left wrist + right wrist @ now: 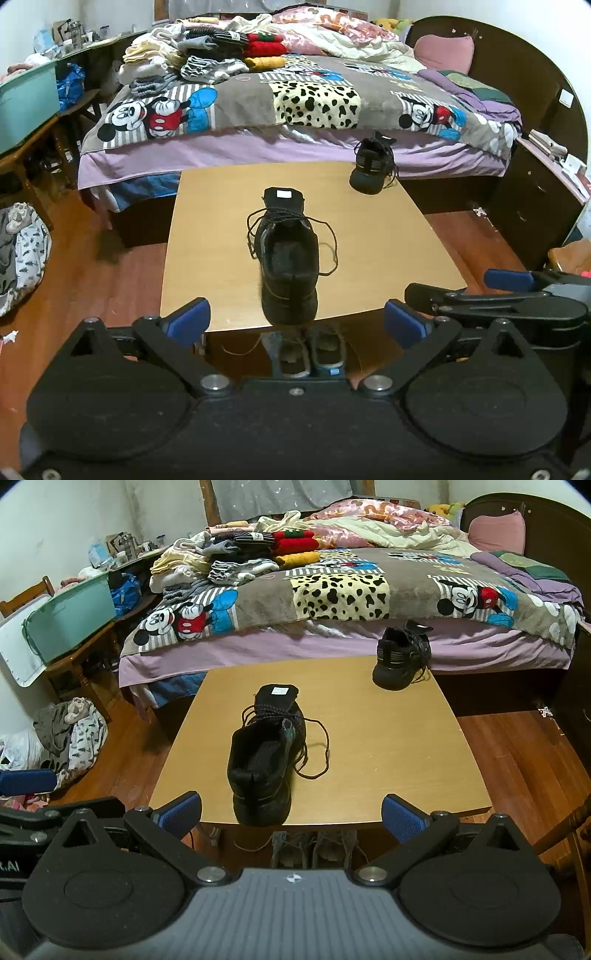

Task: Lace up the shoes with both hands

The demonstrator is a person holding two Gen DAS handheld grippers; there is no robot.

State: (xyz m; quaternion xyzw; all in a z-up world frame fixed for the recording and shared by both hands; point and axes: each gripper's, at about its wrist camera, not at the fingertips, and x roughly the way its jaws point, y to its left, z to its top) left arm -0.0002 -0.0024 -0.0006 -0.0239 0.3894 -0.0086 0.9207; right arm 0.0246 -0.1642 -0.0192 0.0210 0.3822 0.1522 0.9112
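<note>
A: Nearest in: left gripper (297, 321) and right gripper (291, 814), both held back off the near edge of the surface (373, 236). Fingers on each stand wide apart, nothing between them.

B: Below the edge?

A: A pair of shoes on the floor (310, 354), under the surface. Not the ones in hand, by the look of it.

B: And the task shoe?

A: Near black shoe (290, 266), heel at the near edge, toe pointing away, tongue up. Laces (330, 245) run through the eyelets but the ends trail loose, loops spilled on both sides.

B: Which step, then?

A: Judging only: ends not tied here, neither gripper on a lace. Fits an approach to the loose ends. Each gripper would need one end, left loop and right loop, pinched thin and low against the wood.

B: Farther out?

A: Second black shoe (402, 657) at the far right corner, laces also hanging. Behind it the bed (332, 638).
</note>
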